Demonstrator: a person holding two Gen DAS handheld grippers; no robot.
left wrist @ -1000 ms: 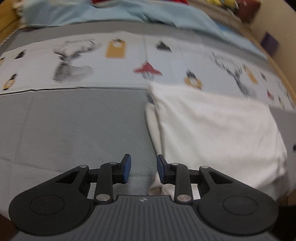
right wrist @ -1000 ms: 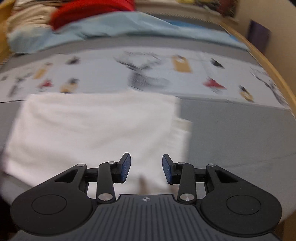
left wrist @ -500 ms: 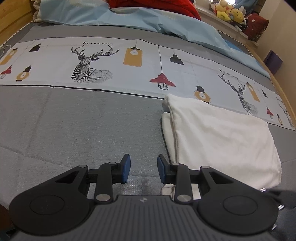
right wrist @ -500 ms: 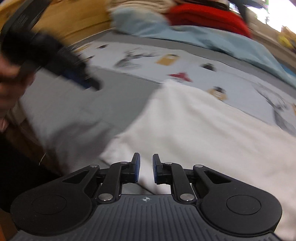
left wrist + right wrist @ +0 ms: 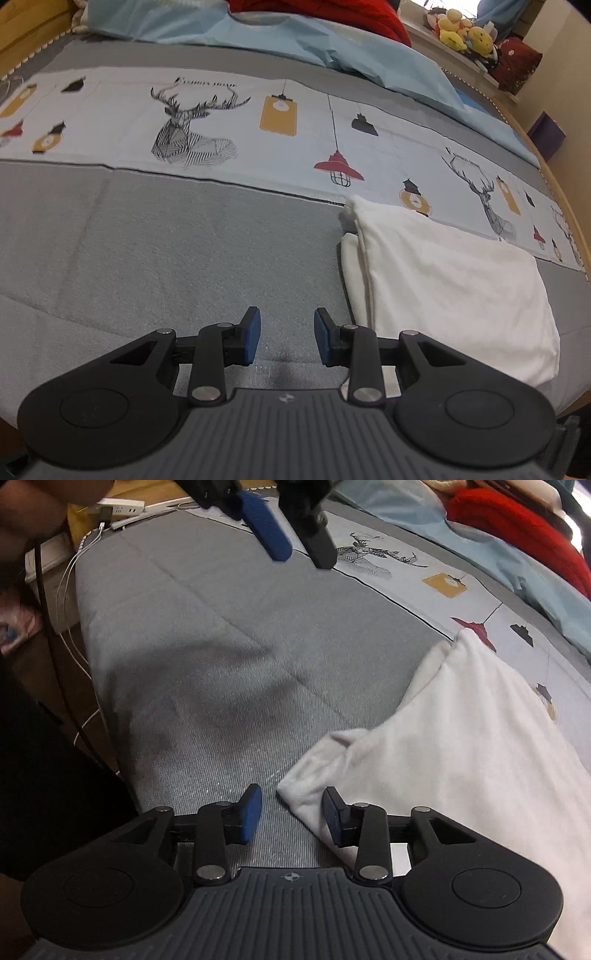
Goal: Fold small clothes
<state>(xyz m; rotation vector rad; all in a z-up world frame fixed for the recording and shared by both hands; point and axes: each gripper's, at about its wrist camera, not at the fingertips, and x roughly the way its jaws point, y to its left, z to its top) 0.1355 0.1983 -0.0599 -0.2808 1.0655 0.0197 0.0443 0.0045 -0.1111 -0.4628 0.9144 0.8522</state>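
Garment (image 5: 461,746) folded on bed (image 5: 184,251) — right gripper (image 5: 291,818) spread at corner.

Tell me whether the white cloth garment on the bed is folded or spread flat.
Folded. The white cloth garment lies as a compact rectangle on the grey bed cover, with a second layer's edge showing beneath its left side.

Folded garment (image 5: 450,277) lies on bedspread (image 5: 184,251), right of centre.
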